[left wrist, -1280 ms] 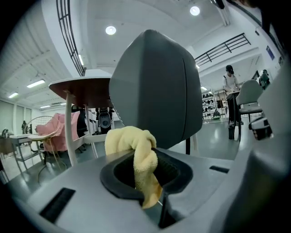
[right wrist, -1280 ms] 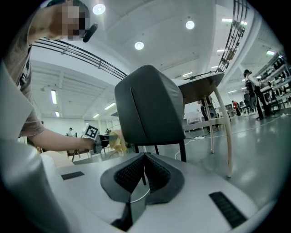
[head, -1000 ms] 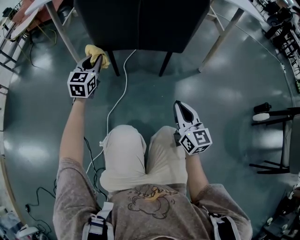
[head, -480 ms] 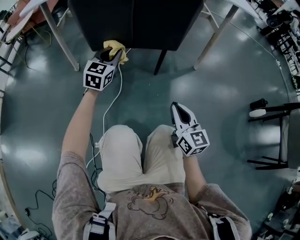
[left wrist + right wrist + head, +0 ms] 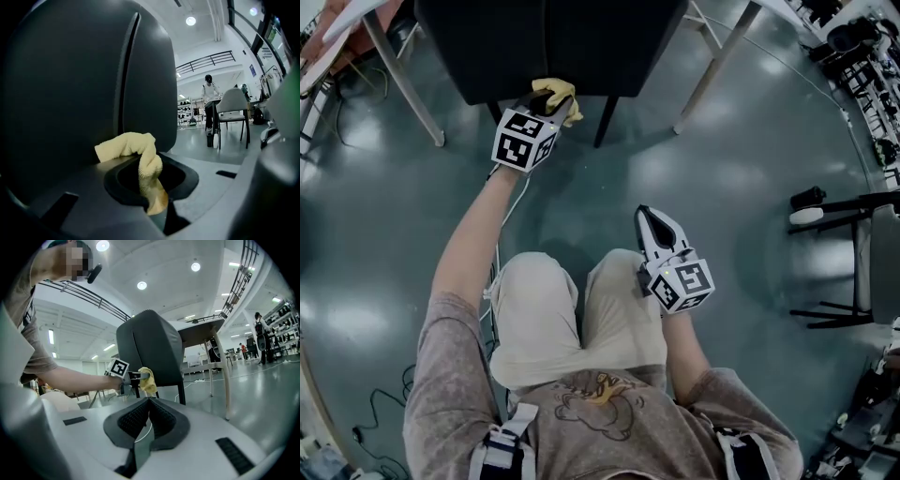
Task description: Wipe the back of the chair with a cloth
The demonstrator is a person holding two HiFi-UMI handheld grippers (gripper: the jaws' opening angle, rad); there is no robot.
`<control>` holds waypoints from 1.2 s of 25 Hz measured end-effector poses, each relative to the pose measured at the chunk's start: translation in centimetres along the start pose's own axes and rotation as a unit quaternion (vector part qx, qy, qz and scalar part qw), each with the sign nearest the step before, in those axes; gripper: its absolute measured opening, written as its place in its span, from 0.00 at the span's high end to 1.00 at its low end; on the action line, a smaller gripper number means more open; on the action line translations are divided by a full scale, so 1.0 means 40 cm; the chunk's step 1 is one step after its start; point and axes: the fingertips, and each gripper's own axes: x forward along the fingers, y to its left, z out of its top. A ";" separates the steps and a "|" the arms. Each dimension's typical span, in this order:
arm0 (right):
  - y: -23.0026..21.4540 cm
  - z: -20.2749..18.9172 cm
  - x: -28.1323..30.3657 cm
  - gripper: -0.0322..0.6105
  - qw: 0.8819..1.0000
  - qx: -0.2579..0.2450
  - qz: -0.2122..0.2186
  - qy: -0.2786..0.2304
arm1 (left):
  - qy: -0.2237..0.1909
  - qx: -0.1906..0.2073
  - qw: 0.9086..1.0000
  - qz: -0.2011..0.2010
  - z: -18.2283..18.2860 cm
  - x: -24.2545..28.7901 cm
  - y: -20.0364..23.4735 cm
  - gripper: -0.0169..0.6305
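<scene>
Cloth point(image 5: 140, 157), judged soft and limp, is clamped by left gripper point(image 5: 546, 101) at chair back point(image 5: 544, 47); right gripper point(image 5: 654, 221) is closed, empty.

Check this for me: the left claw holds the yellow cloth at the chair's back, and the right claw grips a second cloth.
One thing is wrong: the right claw grips nothing. The right gripper view shows its jaws shut together, bare. The left claw does hold the pale yellow terry cloth at the dark moulded chair back.

On the glossy grey-green floor point(image 5: 769, 187) stand the black chair point(image 5: 487, 47) and, flanking it, two pale table legs point(image 5: 712, 66)
</scene>
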 end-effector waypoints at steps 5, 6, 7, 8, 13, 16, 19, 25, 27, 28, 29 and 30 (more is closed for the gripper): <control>-0.005 -0.008 -0.007 0.91 1.000 0.000 -0.002 0.002 | 0.000 0.000 1.000 -0.016 0.008 0.035 -0.041 0.86; -0.005 -0.010 -0.008 0.91 1.000 -0.001 -0.003 0.003 | 0.001 0.005 1.000 -0.023 0.012 0.045 -0.058 0.86; -0.004 -0.011 -0.009 0.91 1.000 -0.001 -0.004 0.004 | 0.002 0.013 0.999 -0.030 0.017 0.058 -0.077 0.86; -0.003 -0.012 -0.010 0.91 1.000 -0.001 -0.004 0.005 | 0.003 0.021 0.999 -0.037 0.024 0.072 -0.096 0.86; -0.009 -0.014 -0.022 0.91 1.000 0.002 -0.012 0.002 | 0.000 0.032 0.998 -0.061 0.057 0.141 -0.168 0.86; -0.020 -0.012 -0.034 0.91 1.000 0.003 -0.019 0.000 | 0.003 0.036 0.997 -0.075 0.060 0.174 -0.210 0.86; -0.026 -0.012 -0.038 0.91 1.000 0.002 -0.022 -0.001 | 0.010 0.035 0.995 -0.088 0.057 0.203 -0.244 0.86; -0.042 -0.012 -0.052 0.91 1.000 0.005 -0.028 -0.002 | 0.023 0.037 0.993 -0.110 0.067 0.237 -0.301 0.86; -0.041 -0.008 -0.054 0.91 1.000 0.005 -0.027 -0.002 | 0.020 0.034 0.993 -0.114 0.075 0.233 -0.315 0.86; -0.040 -0.007 -0.054 0.91 1.000 0.005 -0.026 -0.002 | 0.018 0.031 0.992 -0.117 0.077 0.229 -0.320 0.86; -0.038 -0.006 -0.053 0.91 1.000 0.004 -0.025 -0.002 | 0.015 0.028 0.992 -0.120 0.080 0.223 -0.325 0.86; -0.038 -0.007 -0.053 0.91 1.000 0.004 -0.024 -0.001 | 0.011 0.025 0.992 -0.123 0.081 0.215 -0.328 0.86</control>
